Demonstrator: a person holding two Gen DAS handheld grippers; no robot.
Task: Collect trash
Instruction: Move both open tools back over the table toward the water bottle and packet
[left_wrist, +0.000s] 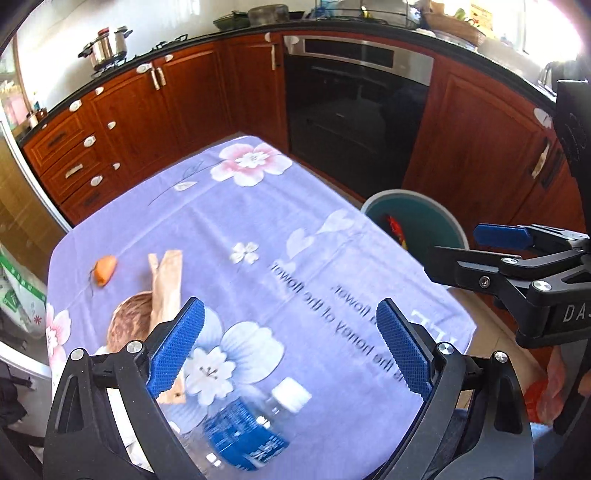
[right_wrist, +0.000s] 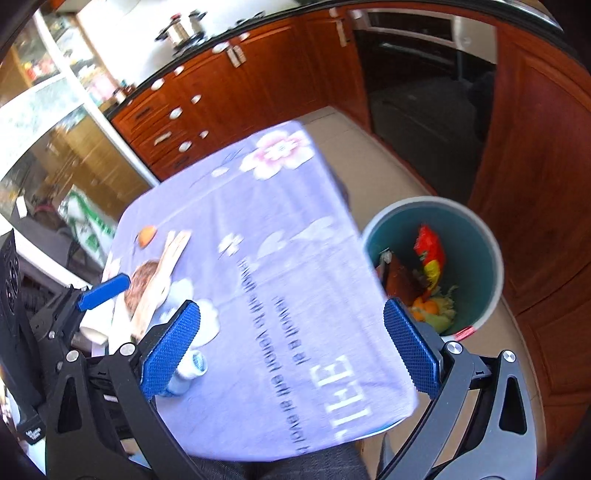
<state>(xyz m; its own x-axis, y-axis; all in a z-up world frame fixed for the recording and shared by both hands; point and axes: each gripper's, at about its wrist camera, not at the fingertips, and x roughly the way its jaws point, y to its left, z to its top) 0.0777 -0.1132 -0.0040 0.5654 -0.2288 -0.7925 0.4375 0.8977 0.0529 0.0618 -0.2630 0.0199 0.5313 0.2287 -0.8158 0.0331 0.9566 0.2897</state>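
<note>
Lying at the bottom of the left wrist frame: plastic bottle (left_wrist: 255, 428), blue label, white cap, just under the left gripper (left_wrist: 290, 354), jaws spread wide, holding nothing. Right gripper (right_wrist: 291, 350) likewise wide open and empty. On the flowered table (left_wrist: 314, 229), toward the left: orange peel (left_wrist: 105, 270), paper wrapper (left_wrist: 168, 291), brown round piece (left_wrist: 129, 321). Right of the table, on the floor: trash bin (right_wrist: 476, 240) with red wrapper (right_wrist: 430, 251) and scraps inside.
</note>
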